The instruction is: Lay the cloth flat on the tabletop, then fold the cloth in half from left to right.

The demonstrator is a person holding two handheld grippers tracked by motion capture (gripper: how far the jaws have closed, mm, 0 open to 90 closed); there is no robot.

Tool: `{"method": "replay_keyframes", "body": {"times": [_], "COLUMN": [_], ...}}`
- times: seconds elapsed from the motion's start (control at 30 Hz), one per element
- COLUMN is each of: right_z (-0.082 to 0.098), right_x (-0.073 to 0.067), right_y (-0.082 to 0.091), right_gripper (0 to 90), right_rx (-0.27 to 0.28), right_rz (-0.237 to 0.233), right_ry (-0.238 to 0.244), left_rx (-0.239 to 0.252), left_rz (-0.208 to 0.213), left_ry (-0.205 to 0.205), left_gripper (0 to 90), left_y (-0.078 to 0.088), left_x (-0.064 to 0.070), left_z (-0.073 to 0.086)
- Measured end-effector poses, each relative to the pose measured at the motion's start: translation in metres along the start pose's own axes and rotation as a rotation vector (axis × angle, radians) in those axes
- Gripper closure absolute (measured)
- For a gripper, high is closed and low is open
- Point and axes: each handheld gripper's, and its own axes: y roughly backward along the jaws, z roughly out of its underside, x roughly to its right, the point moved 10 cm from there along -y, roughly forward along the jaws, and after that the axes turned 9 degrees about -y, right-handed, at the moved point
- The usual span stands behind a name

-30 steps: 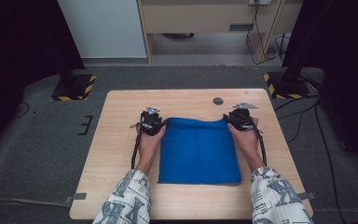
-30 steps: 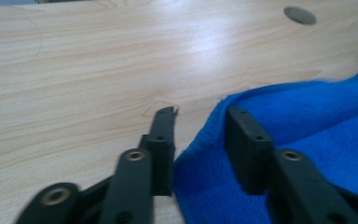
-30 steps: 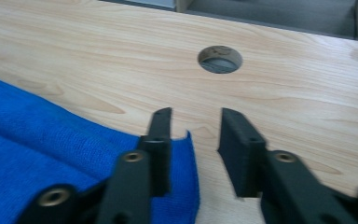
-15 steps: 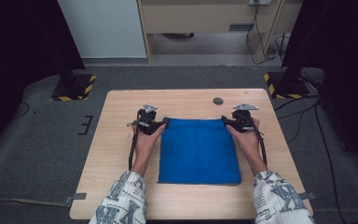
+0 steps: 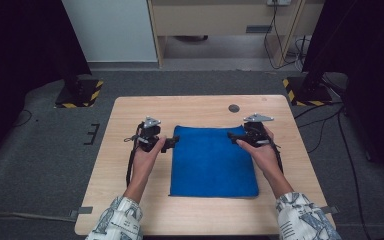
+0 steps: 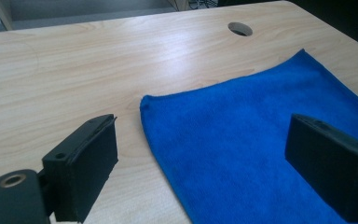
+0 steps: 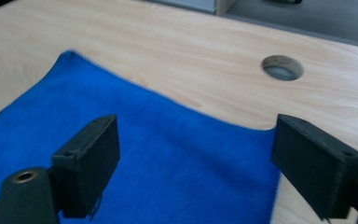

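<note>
While blue cloth [image 5: 213, 162] lies flat, both grippers' jaws just opened, empty.

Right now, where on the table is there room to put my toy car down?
The bare wood behind the blue cloth, up by the round hole, is free. So are the strip near the front edge of the table and both side margins. The cloth's far corners are crowded: the left gripper and right gripper hover there, open.

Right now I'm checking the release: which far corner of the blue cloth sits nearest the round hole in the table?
The far right corner of the blue cloth, by the right gripper; the hole lies just beyond it.
</note>
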Motion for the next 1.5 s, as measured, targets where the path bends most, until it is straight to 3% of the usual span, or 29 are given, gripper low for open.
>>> {"method": "replay_keyframes", "body": {"times": [0.07, 0.23, 0.27, 0.33, 0.5, 0.53, 0.7, 0.8, 0.9, 0.97, 1.0, 1.07, 1.17, 1.3, 1.47, 1.5], "right_z": [0.002, 0.009, 0.011, 0.013, 0.019, 0.021, 0.030, 0.037, 0.047, 0.055, 0.055, 0.067, 0.077, 0.086, 0.098, 0.098], "right_x": [-0.008, -0.033, -0.041, -0.051, -0.078, -0.084, -0.112, -0.134, -0.151, -0.163, -0.163, -0.181, -0.193, -0.206, -0.223, -0.223], "right_y": [0.000, 0.000, 0.000, 0.000, 0.001, 0.001, 0.003, 0.004, 0.003, 0.003, 0.003, 0.002, 0.001, 0.003, 0.006, 0.006], "right_gripper": [13.7, 12.7, 12.9, 14.9, 20.8, 21.6, 25.6, 30.3, 32.7, 34.7, 34.7, 35.7, 34.7, 36.0, 55.3, 55.3], "right_rx": [0.000, -0.022, -0.031, -0.040, -0.060, -0.065, -0.081, -0.093, -0.114, -0.134, -0.134, -0.161, -0.183, -0.196, -0.189, -0.189], "right_rz": [-0.017, -0.094, -0.121, -0.141, -0.183, -0.193, -0.224, -0.267, -0.296, -0.322, -0.322, -0.343, -0.357, -0.399, -0.420, -0.420], "right_ry": [0.010, 0.025, 0.032, 0.050, 0.083, 0.086, 0.168, 0.209, 0.238, 0.258, 0.258, 0.293, 0.315, 0.326, 0.355, 0.355], "left_rx": [-0.003, -0.008, -0.010, -0.032, -0.043, -0.053, -0.050, -0.062, -0.063, -0.055, -0.055, -0.067, -0.105, -0.105, -0.110, -0.110], "left_rz": [0.019, 0.015, 0.012, 0.001, -0.016, -0.043, -0.098, -0.131, -0.129, -0.155, -0.155, -0.145, -0.146, -0.137, -0.139, -0.139], "left_ry": [-0.001, -0.021, -0.020, -0.039, -0.037, -0.040, -0.044, -0.052, -0.037, -0.028, -0.028, -0.012, -0.014, -0.005, -0.001, -0.001], "left_gripper": [7.0, 7.0, 7.0, 7.0, 7.5, 7.5, 7.7, 8.0, 8.2, 8.9, 9.1, 9.0, 8.9, 8.9, 8.9, 8.9], "left_y": [0.000, -0.001, -0.001, 0.000, 0.002, 0.004, 0.012, 0.014, 0.015, 0.018, 0.018, 0.018, 0.017, 0.016, 0.016, 0.016], "left_x": [0.001, 0.001, 0.001, -0.001, -0.006, -0.011, -0.025, -0.032, -0.037, -0.043, -0.043, -0.047, -0.049, -0.050, -0.053, -0.053], "left_z": [0.006, 0.021, 0.023, 0.026, 0.031, 0.034, 0.037, 0.042, 0.048, 0.051, 0.051, 0.057, 0.066, 0.068, 0.071, 0.071]}}
